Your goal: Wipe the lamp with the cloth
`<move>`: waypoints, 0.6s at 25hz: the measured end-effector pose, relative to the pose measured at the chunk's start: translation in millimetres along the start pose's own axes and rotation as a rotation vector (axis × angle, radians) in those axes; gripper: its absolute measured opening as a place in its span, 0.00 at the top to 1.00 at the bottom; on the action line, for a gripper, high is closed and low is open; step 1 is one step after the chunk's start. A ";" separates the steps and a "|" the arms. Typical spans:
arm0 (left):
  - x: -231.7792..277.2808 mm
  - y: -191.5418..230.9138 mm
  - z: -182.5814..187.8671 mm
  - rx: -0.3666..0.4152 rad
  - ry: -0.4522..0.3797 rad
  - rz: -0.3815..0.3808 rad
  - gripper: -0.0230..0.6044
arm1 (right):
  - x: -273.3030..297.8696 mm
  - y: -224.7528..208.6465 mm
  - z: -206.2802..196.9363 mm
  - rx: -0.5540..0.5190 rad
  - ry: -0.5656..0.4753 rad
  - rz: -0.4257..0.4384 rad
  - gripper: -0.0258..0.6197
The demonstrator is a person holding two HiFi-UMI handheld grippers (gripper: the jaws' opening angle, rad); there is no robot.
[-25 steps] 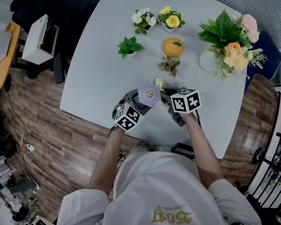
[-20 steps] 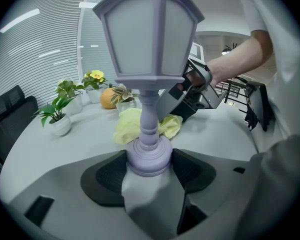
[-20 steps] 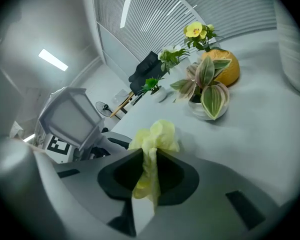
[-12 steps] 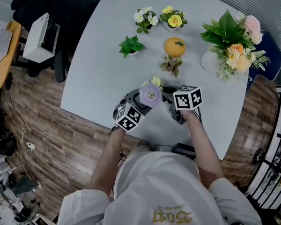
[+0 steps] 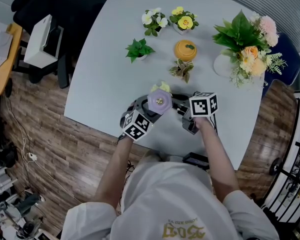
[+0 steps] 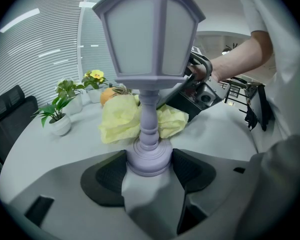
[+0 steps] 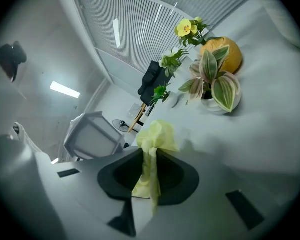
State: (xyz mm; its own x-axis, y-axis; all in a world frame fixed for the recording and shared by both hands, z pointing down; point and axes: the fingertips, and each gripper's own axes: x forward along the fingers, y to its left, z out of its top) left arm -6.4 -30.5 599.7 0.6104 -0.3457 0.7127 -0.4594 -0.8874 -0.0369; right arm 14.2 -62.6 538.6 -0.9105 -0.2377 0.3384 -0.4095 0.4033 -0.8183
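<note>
A lilac lantern-shaped lamp [image 5: 159, 101] stands upright near the table's front edge, and my left gripper [image 5: 146, 110] is shut on its round base [image 6: 148, 158]. My right gripper [image 5: 182, 108] is shut on a pale yellow cloth [image 7: 151, 156]. In the left gripper view the cloth [image 6: 121, 120] bunches right behind the lamp's stem, touching it. In the head view a bit of the cloth [image 5: 161, 87] shows just beyond the lamp's top. The lamp's shade [image 7: 92, 136] appears at the left of the right gripper view.
Small potted plants [image 5: 138, 49], [image 5: 154, 22], [image 5: 184, 21], [image 5: 182, 69], an orange round pot [image 5: 185, 50] and a big bouquet in a white vase [image 5: 245, 45] stand farther back on the white table [image 5: 105, 74]. A chair [image 5: 45, 41] sits off the left edge.
The right gripper has shifted a little to the right, and the cloth now peeks out beyond the lamp's top. The left gripper and the lamp have stayed almost in place.
</note>
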 end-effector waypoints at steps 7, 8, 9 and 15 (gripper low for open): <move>-0.2 -0.4 -0.2 -0.004 0.002 -0.001 0.49 | -5.1 11.4 7.6 0.068 -0.055 0.088 0.84; 0.2 -0.5 -0.2 -0.004 0.002 -0.001 0.49 | -5.8 10.9 7.4 0.070 -0.056 0.090 0.84; 0.7 -0.5 -0.3 -0.004 0.003 0.000 0.49 | -6.9 10.8 7.6 0.074 -0.060 0.094 0.84; 1.6 0.3 0.1 -0.004 0.002 0.001 0.49 | -19.7 13.9 20.1 0.135 -0.143 0.158 0.84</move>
State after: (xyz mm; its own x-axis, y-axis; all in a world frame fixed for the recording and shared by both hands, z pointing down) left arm -5.4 -31.4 600.8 0.6084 -0.3461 0.7142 -0.4629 -0.8857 -0.0349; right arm 27.6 -70.1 511.3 -0.9412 -0.3075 0.1400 -0.2425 0.3264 -0.9136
